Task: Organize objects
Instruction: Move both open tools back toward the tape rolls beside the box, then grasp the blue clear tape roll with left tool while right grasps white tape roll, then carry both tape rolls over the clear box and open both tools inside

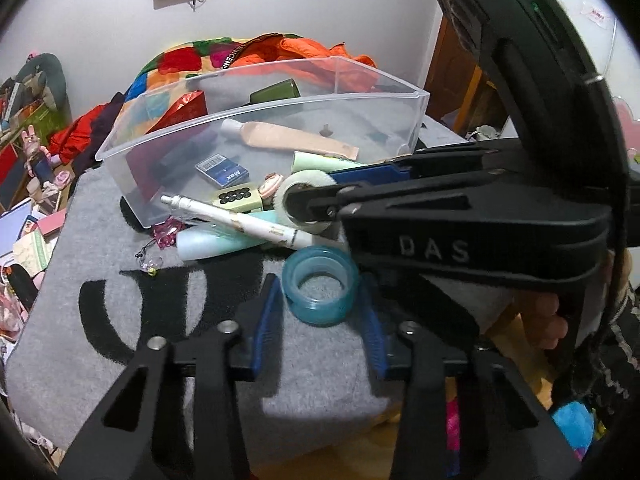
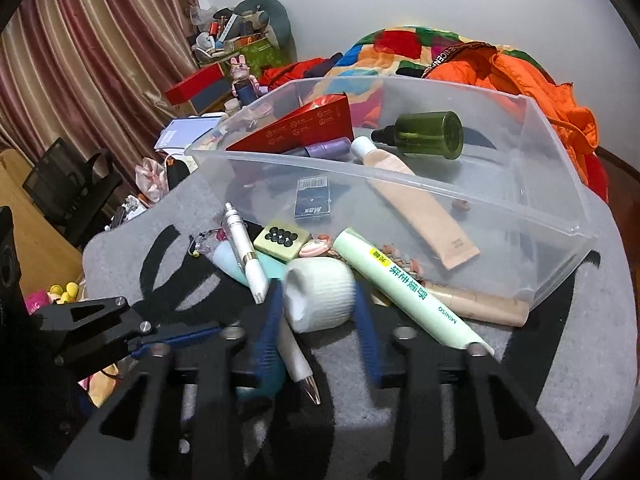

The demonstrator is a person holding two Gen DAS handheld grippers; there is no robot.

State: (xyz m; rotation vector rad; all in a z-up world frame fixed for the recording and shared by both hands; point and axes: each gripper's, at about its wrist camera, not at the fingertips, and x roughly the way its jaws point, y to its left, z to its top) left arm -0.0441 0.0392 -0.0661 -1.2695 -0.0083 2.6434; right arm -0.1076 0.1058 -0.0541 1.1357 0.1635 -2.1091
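left claw: pads pinching the teal tape ring, lower centre
right claw: gripping the white roll, centre
bin: sitting behind, upper centre
risk: white pen getting dragged; tape ring slipping, thin rim

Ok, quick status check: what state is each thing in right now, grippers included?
left gripper: jaws around the teal tape roll, pads at its sides.
right gripper: shut on the white roll.
clear bin: upright, open-topped, partly filled.
green bottle: lying on its side in the bin.
peach tube: lying flat in the bin.
white pen: lying outside the bin.
green tube: lying outside, against the bin.
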